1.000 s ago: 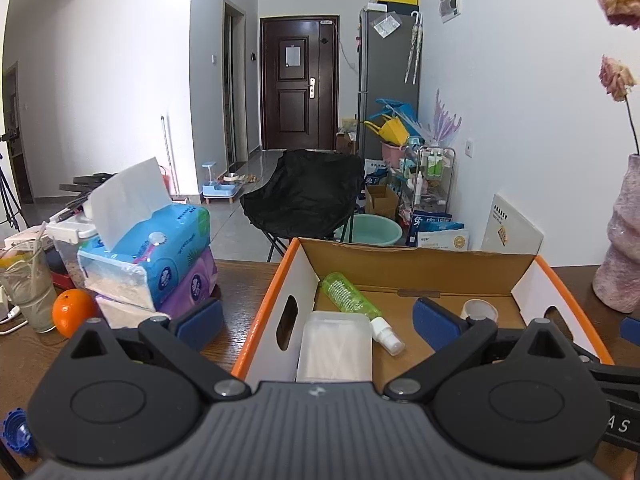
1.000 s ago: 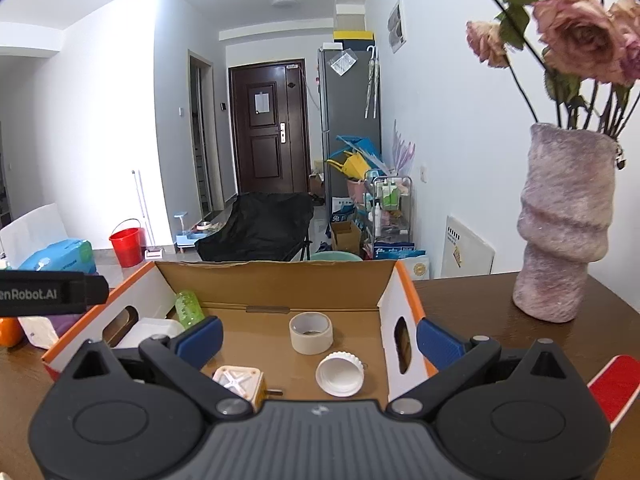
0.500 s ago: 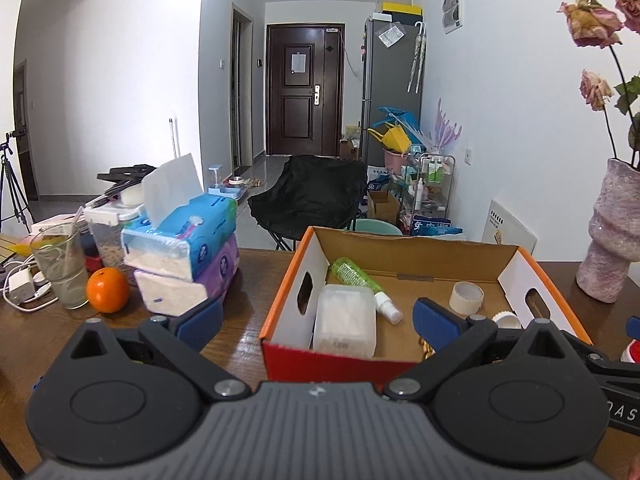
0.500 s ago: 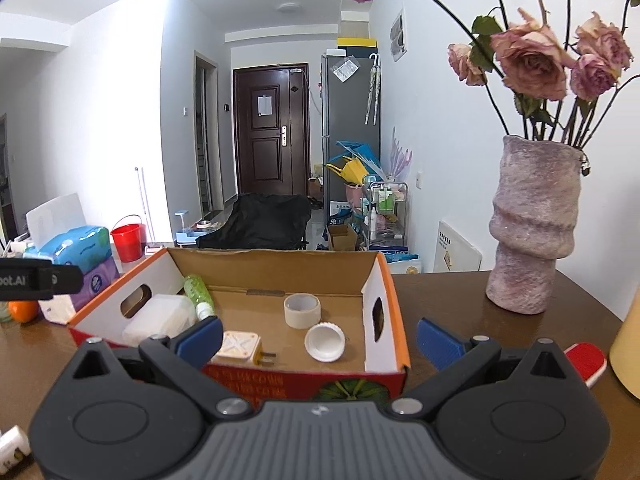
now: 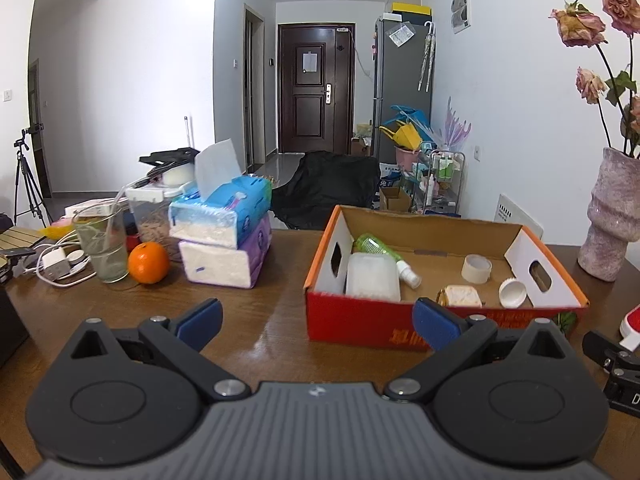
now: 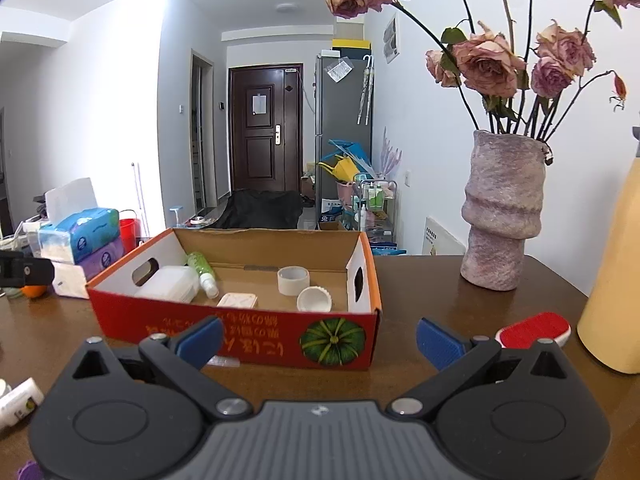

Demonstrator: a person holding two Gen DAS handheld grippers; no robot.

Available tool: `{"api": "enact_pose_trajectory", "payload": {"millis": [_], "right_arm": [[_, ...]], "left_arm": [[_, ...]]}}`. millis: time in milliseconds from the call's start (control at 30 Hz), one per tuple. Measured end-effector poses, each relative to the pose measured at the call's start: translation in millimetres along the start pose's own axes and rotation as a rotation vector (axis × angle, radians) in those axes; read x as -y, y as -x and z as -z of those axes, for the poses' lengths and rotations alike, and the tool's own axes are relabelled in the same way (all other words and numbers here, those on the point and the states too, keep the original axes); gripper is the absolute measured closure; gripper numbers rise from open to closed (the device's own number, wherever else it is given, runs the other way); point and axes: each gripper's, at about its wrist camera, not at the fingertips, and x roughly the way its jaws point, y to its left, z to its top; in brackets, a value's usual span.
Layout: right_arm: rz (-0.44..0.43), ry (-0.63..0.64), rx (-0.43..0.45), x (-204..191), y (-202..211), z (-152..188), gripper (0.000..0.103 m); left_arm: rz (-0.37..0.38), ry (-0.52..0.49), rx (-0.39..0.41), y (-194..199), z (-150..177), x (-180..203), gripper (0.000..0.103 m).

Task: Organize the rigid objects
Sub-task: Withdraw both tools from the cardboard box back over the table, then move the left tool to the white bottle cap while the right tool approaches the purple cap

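An open red and orange cardboard box [image 5: 360,322] [image 6: 240,338] stands on the brown table. In it lie a green spray bottle [image 5: 380,248], a clear plastic case [image 5: 372,278], a tape roll [image 5: 476,268], a white cap [image 5: 512,292] and a small white and orange block [image 5: 460,296]. My left gripper [image 5: 316,320] is open and empty, in front of the box and to its left. My right gripper [image 6: 318,336] is open and empty, in front of the box's right end. A red and white brush [image 6: 534,328] lies right of the box.
Two stacked tissue packs [image 5: 224,232], an orange [image 5: 148,262], a glass [image 5: 102,244] and cables stand at the left. A pink vase [image 6: 500,216] with dried roses stands at the back right, a yellow container [image 6: 616,280] at the far right. A small white tube [image 6: 18,400] lies at the near left.
Both grippers have pulled back from over the box toward the table's near edge. The box now sits wholly in front of them. Both stay open and empty.
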Motion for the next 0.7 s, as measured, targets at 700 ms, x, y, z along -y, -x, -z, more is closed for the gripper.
{"api": "enact_pose_trajectory", "payload": {"millis": [700], "right_arm": [[0.009,0.024,-0.056,-41,75,54,0.000]], "left_arm": [[0.012,-0.001,-0.053,68,55,-53,0.000]]}}
